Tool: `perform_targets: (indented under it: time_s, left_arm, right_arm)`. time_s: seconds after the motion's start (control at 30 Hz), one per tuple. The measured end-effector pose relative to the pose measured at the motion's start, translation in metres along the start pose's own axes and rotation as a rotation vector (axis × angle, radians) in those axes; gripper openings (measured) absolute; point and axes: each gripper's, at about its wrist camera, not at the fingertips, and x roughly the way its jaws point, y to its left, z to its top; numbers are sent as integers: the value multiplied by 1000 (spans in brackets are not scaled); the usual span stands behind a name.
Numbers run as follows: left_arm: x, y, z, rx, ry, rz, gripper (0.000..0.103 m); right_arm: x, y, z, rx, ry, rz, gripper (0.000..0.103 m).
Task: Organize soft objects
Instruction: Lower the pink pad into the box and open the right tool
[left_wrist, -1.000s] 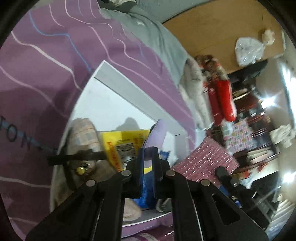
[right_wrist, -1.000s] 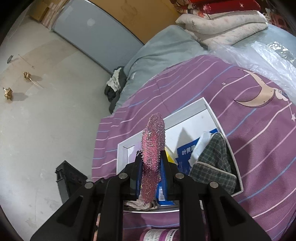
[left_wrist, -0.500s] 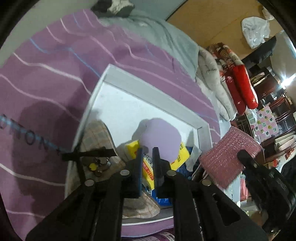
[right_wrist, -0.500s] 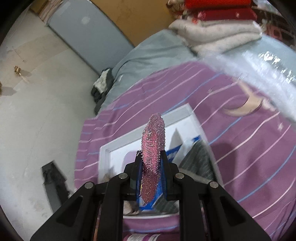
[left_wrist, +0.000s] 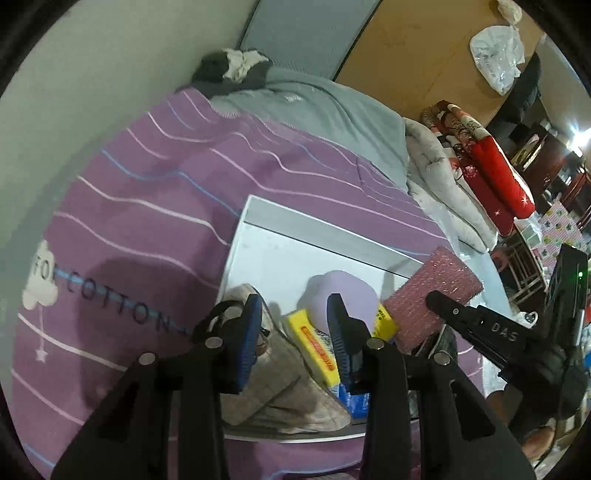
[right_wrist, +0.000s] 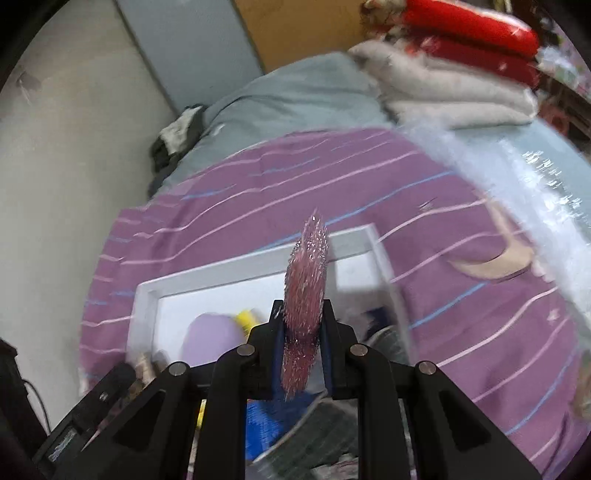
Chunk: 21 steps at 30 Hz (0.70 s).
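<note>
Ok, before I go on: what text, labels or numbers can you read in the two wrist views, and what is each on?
"COTTON", after a partly hidden "FO": purple striped bedspread.
"DAS": black arm behind the right gripper, which grips the pink glittery sponge.
Yellow packet in the white tray: red label, too small to read.
Blue packet: unreadable.
Right wrist view: blurred, nothing legible.

The bedspread (left_wrist: 155, 192) is purple with thin white and blue stripes, dark lettering and a tan crescent moon (right_wrist: 491, 267). The tray (left_wrist: 325, 230) on it is white. Inside lie a pale lilac pad (left_wrist: 343, 295), a yellow packet (left_wrist: 314, 341) with a red label, a beige checked cloth (left_wrist: 280, 373) and a blue packet (left_wrist: 356, 400). The sponge (right_wrist: 304, 295) is glittery pink. Behind are a grey blanket (left_wrist: 332, 107) and red cushions (left_wrist: 495, 166).
</note>
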Motion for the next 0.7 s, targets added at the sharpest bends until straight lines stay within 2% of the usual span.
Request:
perform_targets:
  time_s: [0.1, 0.17, 0.27, 0.37, 0.53, 0.7]
  left_arm:
    - [-2, -1, -1, 8, -5, -8, 38]
    - [-3, 0, -2, 15, -8, -8, 38]
    - [-3, -2, -3, 32, -6, 6, 38]
    - [0, -6, -5, 51, 0, 45, 41]
    - [-2, -10, -7, 71, -13, 47, 53]
    - [-4, -8, -7, 65, -16, 50, 54]
  right_arm:
    - [5, -2, -3, 58, 55, 147, 16]
    - [9, -1, -5, 84, 75, 183, 16]
    - [15, 0, -5, 59, 78, 103, 16]
    - [18, -8, -1, 94, 101, 44, 21]
    - [1, -6, 11, 67, 85, -29, 49]
    - [-34, 0, 16, 9, 14, -146, 57]
